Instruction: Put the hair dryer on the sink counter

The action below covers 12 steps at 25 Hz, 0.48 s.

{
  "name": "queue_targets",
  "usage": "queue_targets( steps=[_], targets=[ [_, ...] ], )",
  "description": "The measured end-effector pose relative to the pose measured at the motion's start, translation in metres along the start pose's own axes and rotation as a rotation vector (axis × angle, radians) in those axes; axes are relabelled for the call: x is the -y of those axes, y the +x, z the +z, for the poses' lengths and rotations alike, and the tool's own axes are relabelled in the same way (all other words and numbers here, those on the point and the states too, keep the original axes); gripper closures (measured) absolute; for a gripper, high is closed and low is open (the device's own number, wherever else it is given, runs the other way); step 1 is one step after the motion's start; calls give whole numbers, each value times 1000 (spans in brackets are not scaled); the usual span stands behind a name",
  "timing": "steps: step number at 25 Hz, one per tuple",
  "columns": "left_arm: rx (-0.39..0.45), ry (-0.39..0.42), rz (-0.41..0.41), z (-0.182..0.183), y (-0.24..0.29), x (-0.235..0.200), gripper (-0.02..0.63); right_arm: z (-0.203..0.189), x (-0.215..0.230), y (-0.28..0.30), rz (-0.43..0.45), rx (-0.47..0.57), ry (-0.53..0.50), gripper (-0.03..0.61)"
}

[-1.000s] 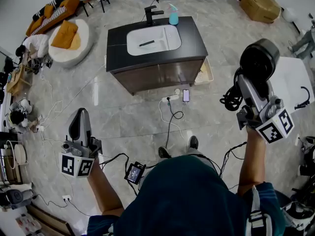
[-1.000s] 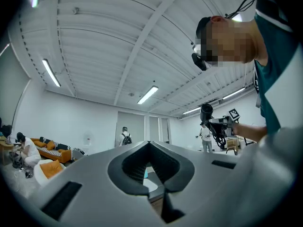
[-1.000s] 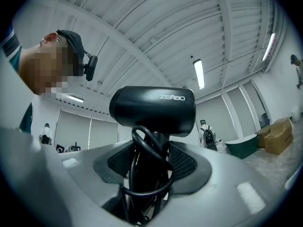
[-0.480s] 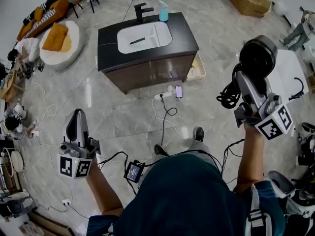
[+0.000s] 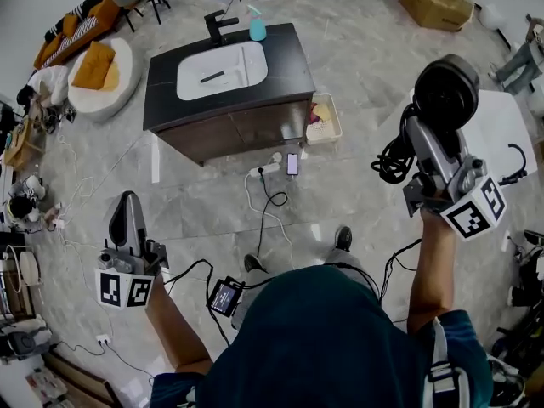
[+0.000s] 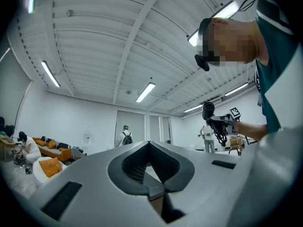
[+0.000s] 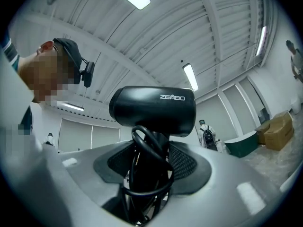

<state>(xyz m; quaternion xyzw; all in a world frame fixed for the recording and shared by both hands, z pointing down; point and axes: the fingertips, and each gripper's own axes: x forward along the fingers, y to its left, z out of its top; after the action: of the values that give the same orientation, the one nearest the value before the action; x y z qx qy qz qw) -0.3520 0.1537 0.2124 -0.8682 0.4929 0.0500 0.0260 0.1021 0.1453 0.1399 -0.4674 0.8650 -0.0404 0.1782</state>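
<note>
My right gripper [image 5: 435,155] is held upright at the right and is shut on the handle of a black hair dryer [image 5: 444,93], whose coiled black cord [image 5: 393,167] hangs at its left. In the right gripper view the hair dryer [image 7: 153,110] stands between the jaws with the cord [image 7: 148,174] looped round its handle. The dark sink counter [image 5: 291,65] with its white basin [image 5: 223,70] stands far ahead at upper centre. My left gripper [image 5: 126,219] points upward at the lower left, shut and holding nothing; in its own view the left gripper [image 6: 150,148] points at the ceiling.
A black faucet [image 5: 217,26] and a teal bottle [image 5: 257,29] stand at the counter's back. A small basket [image 5: 324,119], power strip [image 5: 265,168] and phone [image 5: 291,163] lie on the floor by the cabinet. A white table [image 5: 501,138] is at right, cushions [image 5: 99,75] at left.
The sink counter has slid left and up in the head view as the person turns. Both grippers stay raised, the right still holding the hair dryer.
</note>
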Motion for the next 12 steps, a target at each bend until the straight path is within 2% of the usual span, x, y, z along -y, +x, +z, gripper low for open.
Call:
queue_targets(
  steps=[4, 7, 12],
  targets=[
    [-9, 39, 45, -13, 48, 87, 609, 27, 86, -42, 44, -41, -14, 347],
    [-6, 35, 69, -19, 81, 142, 609, 49, 142, -71, 59, -52, -35, 347],
    [3, 60, 102, -2, 113, 208, 609, 74, 200, -96, 103, -69, -16, 347]
  ],
)
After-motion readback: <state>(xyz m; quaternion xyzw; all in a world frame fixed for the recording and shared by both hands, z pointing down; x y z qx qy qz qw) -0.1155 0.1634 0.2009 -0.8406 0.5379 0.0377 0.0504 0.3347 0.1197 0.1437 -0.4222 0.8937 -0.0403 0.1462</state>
